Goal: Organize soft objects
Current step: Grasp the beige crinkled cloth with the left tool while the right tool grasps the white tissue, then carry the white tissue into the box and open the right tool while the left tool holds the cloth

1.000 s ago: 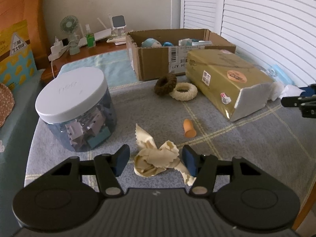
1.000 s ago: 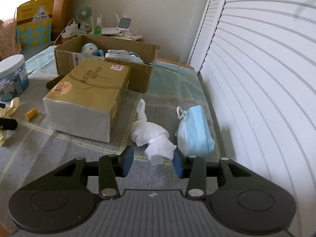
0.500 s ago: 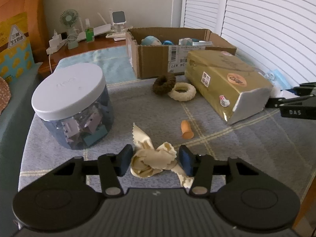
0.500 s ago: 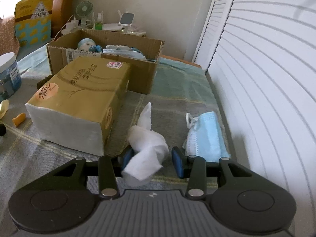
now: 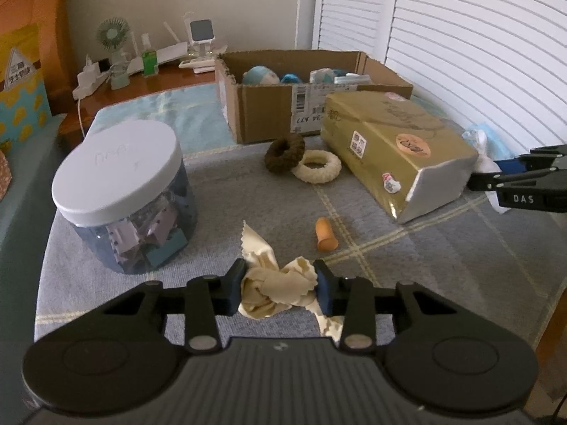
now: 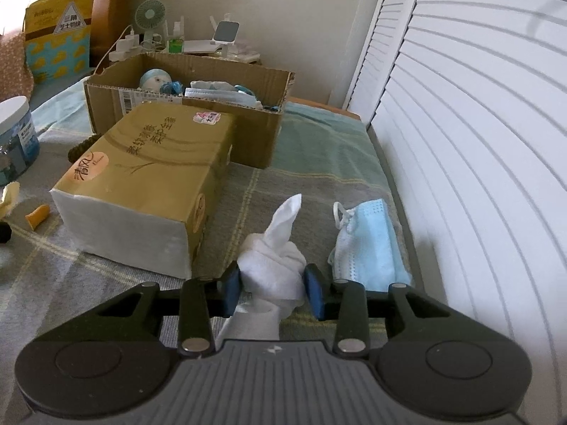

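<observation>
Left gripper (image 5: 279, 288) clamped on the crumpled cream cloth (image 5: 277, 287), near the front edge of the bedcover (image 5: 443, 265). Right gripper (image 6: 272, 288) clenched on the white tissue (image 6: 274, 265), just beside the blue mask (image 6: 370, 244) along the shuttered wall. Bare cover between tissue pack (image 6: 149, 180) and mask, up to the cardboard box (image 6: 184, 106).
</observation>
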The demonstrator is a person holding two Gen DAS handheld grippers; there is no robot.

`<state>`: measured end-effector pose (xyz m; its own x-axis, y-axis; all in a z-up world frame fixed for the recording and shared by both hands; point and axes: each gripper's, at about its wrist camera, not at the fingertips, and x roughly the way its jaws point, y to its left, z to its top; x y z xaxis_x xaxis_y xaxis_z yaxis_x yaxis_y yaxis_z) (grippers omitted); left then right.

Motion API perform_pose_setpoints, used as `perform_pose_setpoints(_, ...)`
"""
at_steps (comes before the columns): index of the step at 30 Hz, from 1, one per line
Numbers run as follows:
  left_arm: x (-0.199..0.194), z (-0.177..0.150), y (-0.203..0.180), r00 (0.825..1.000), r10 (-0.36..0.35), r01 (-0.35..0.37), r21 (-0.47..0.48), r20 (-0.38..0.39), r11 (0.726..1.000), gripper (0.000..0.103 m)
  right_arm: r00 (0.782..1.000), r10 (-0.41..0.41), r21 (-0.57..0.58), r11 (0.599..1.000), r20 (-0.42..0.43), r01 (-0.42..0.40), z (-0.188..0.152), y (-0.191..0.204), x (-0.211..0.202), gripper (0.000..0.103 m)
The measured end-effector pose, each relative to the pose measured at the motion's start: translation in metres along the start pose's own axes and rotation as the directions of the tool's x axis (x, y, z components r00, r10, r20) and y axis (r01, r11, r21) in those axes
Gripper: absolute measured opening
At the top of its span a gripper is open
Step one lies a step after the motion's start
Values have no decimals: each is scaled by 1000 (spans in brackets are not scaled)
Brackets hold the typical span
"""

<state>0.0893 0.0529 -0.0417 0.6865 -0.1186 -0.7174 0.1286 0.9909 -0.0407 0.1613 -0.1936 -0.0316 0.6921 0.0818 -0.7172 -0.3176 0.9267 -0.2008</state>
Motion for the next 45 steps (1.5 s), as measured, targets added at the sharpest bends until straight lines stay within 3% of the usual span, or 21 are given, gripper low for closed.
perform_pose_setpoints(12, -20, 9, -5, 997, -75, 76, 73, -15, 994, 39, 1000, -13, 44, 999, 5, 13, -1, -17, -40, 43)
perform_pose_setpoints(21, -35, 9, -4, 996, -90, 90, 85, -5, 992, 39, 995, -54, 80, 996, 79, 48, 23, -33, -63, 43)
perform_pose_setpoints(33, -56, 9, 11, 996, -87, 84, 72, 35, 994, 39, 982, 89, 12, 996, 165, -92, 89, -8, -45, 43)
perform_pose_setpoints(45, -64, 4, 26, 998, -38, 37, 12, 41, 999, 39, 961, 232, -106, 970, 149, -218, 181, 15, 9, 43)
